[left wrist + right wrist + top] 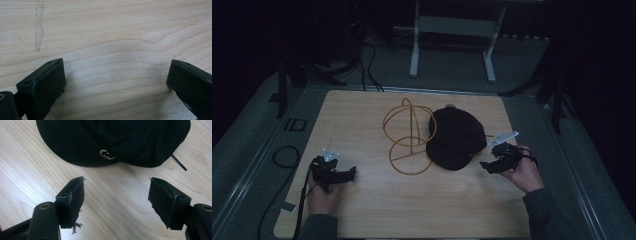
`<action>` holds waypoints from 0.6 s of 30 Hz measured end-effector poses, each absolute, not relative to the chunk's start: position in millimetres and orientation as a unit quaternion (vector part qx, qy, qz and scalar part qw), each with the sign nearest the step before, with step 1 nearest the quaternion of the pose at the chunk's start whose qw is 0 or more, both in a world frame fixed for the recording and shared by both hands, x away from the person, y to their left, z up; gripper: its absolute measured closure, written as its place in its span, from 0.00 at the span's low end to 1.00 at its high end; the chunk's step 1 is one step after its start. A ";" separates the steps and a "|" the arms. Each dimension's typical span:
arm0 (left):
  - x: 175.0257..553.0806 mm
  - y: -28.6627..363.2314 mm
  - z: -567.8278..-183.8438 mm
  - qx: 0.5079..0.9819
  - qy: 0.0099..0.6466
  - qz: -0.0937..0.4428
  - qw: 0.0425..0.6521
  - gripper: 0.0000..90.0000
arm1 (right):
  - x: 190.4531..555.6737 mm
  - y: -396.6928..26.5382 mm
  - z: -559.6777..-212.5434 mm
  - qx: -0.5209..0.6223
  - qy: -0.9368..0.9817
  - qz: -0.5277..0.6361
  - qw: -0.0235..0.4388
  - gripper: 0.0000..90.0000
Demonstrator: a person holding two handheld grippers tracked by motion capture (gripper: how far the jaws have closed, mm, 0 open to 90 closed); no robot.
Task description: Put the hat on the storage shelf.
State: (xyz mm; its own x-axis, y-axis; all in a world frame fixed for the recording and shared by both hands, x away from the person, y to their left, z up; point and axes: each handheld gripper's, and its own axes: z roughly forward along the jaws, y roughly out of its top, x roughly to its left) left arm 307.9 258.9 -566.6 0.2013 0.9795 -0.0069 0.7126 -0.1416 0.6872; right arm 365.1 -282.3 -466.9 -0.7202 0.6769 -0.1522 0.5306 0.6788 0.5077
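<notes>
Right gripper view is showing the right gripper (116,183) standing released, its jaws spread over bare wood, with the soft black fabric cap (115,140) lying just beyond them across the top of the frame. In the high view, the left gripper (343,175) at lower left is also standing released, holding nothing. The one cap is resting at centre right, touching one thin golden wire stand (409,135). Being light and floppy, it probably grips best by the stiffer brim edge.
</notes>
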 end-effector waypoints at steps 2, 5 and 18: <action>308.0 258.8 -566.6 0.719 0.588 0.231 0.289 0.02 | 366.4 -280.2 -465.9 0.330 0.903 0.219 0.167 0.32; 308.1 258.6 -566.6 0.719 0.588 0.231 0.288 0.02 | 368.3 -276.9 -464.5 0.326 0.905 0.216 0.167 0.31; 308.7 257.9 -566.5 0.720 0.588 0.231 0.288 0.02 | 381.9 -259.5 -451.9 0.308 0.914 0.209 0.163 0.22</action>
State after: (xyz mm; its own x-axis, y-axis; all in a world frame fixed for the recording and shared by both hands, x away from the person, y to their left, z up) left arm 308.7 257.9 -566.5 0.2024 0.9793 -0.0064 0.7134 -0.1430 0.6861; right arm 381.9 -259.5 -451.9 -0.7572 0.6307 -0.1697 0.4939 0.7230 0.4831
